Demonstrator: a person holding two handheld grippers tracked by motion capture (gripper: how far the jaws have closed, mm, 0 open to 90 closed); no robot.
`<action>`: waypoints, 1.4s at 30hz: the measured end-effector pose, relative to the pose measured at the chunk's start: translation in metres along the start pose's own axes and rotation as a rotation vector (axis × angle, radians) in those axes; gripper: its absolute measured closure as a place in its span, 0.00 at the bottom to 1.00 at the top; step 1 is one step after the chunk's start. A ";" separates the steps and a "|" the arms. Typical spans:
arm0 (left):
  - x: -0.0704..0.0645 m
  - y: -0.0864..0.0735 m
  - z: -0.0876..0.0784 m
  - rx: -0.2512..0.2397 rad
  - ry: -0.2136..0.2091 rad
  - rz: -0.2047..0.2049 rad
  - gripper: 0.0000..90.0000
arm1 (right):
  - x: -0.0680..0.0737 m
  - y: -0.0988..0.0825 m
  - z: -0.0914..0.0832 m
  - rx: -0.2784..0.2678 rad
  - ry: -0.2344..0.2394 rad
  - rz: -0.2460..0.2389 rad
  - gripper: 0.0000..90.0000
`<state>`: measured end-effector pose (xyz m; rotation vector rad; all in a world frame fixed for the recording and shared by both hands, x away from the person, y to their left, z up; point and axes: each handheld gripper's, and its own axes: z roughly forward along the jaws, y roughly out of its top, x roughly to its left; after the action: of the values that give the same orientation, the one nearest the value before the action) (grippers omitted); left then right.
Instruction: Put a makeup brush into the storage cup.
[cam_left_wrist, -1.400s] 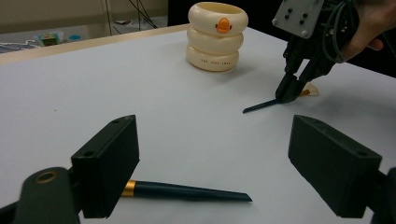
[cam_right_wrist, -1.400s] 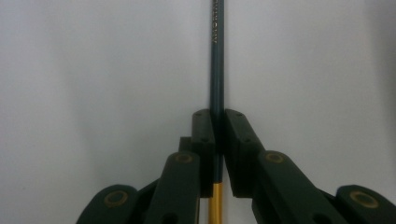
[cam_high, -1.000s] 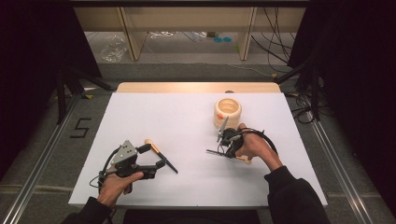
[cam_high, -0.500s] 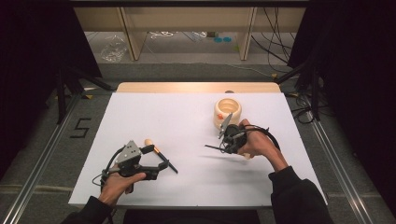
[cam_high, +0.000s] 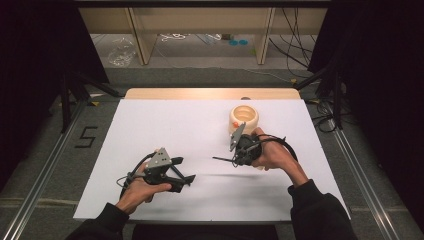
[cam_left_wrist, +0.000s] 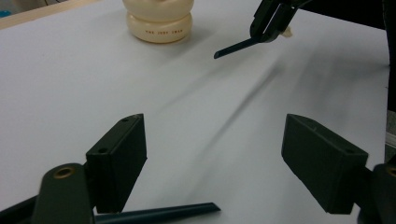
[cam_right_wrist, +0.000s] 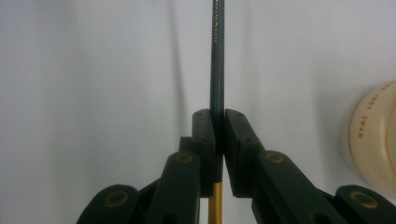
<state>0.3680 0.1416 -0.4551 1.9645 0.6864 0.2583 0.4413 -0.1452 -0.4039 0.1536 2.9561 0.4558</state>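
Note:
My right gripper (cam_high: 234, 159) is shut on a dark teal pencil (cam_right_wrist: 217, 56) with a gold rear end, and holds it above the white table (cam_high: 165, 125). The pencil's tip (cam_high: 220, 159) points left. A cream round holder (cam_high: 244, 118) stands just behind that hand. My left gripper (cam_high: 183, 170) hovers low at the front left. Its jaws are wide apart, have just been closing a little, and have nothing between them. A second dark teal pencil (cam_left_wrist: 159, 213) lies on the table just below its left jaw. In the left gripper view, the right gripper (cam_left_wrist: 271, 28) and its pencil (cam_left_wrist: 233, 46) show farther off.
The holder (cam_left_wrist: 159, 21) carries small lettering on its side and has an open top. A bare wooden strip (cam_high: 210, 93) runs along the table's far edge. Shelving legs and cables stand on the floor beyond.
My left gripper has moved to the right, over the pencil that lay beside it. My right gripper has risen slightly with its pencil.

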 end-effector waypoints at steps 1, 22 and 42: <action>0.001 0.001 0.003 0.008 -0.016 0.009 0.25 | 0.004 0.004 -0.001 -0.003 0.005 -0.019 0.93; -0.005 0.021 0.032 0.140 -0.142 0.031 0.42 | 0.029 0.029 0.000 -0.009 0.034 -0.125 0.93; -0.008 0.032 0.038 0.182 -0.219 0.045 0.68 | 0.040 0.039 0.001 0.010 0.041 -0.159 0.93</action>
<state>0.3900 0.0979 -0.4450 2.1441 0.5380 0.0062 0.4055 -0.1034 -0.3976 -0.0904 2.9800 0.4274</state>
